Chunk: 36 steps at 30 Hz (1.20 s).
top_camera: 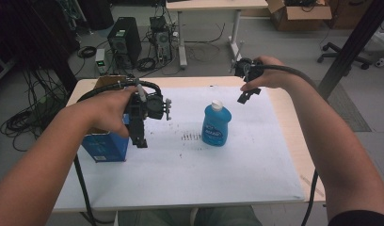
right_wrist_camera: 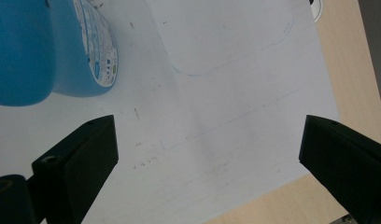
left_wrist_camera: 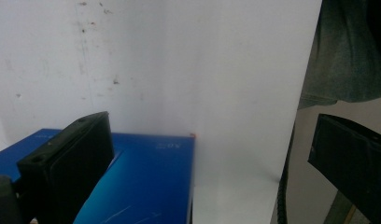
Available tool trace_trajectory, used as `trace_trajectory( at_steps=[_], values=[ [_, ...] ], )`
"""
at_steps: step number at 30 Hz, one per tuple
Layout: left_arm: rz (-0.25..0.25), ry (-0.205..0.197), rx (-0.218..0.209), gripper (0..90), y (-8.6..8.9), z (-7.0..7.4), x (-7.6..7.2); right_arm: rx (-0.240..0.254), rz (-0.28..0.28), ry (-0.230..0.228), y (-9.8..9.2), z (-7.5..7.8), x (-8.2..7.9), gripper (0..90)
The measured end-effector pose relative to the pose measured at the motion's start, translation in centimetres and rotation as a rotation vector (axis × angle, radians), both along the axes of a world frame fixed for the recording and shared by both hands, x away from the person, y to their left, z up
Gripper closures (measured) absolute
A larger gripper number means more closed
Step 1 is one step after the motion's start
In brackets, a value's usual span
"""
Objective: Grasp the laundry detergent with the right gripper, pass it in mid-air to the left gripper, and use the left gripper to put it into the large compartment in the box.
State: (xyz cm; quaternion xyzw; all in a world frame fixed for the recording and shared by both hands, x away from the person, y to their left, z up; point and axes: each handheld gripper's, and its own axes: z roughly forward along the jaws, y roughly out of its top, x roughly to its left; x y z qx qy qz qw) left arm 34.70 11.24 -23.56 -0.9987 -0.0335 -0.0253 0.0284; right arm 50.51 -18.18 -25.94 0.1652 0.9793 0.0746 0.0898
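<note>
A blue soap bottle [top_camera: 215,125] with a white cap stands upright near the middle of the white sheet [top_camera: 190,169]. A blue open-topped box [top_camera: 104,147] sits at the sheet's left edge. My left gripper [top_camera: 140,137] hangs open just right of the box, jaws pointing down. In the left gripper view the left gripper [left_wrist_camera: 207,158] has its jaws wide apart, with the box [left_wrist_camera: 146,182] below them. My right gripper [top_camera: 245,96] is held open above the far side of the table, behind and right of the bottle. In the right gripper view the right gripper [right_wrist_camera: 207,163] holds nothing, and the bottle [right_wrist_camera: 34,51] is at upper left.
The wooden table [top_camera: 293,141] shows as a bare strip right of the sheet. On the floor beyond are a computer tower [top_camera: 124,40], tangled cables [top_camera: 148,61], another table [top_camera: 213,5], a cardboard box [top_camera: 298,14] and an office chair [top_camera: 343,52]. A black post [top_camera: 355,42] rises at right.
</note>
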Motion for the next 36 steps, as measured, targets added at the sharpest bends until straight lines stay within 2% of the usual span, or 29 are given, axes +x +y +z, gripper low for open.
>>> trace_trajectory(
  at_steps=[18,29,33,36],
  values=[
    [-0.008,0.0,-0.003,0.3,0.1,-0.6,-1.7,0.032,-0.007,0.019,-1.7,-1.7,-2.2,4.5],
    [-0.005,0.005,-0.001,0.3,0.3,-1.0,-2.1,0.088,-0.018,0.024,-2.2,-2.7,-3.5,4.7],
    [-0.006,0.006,-0.004,0.3,0.3,-1.1,-2.1,0.131,-0.022,0.023,-2.7,-3.3,-3.9,4.7],
    [-0.006,0.006,-0.006,0.3,0.4,-1.2,-2.1,0.142,-0.028,0.023,-2.8,-3.7,-4.1,4.7]
  ],
)
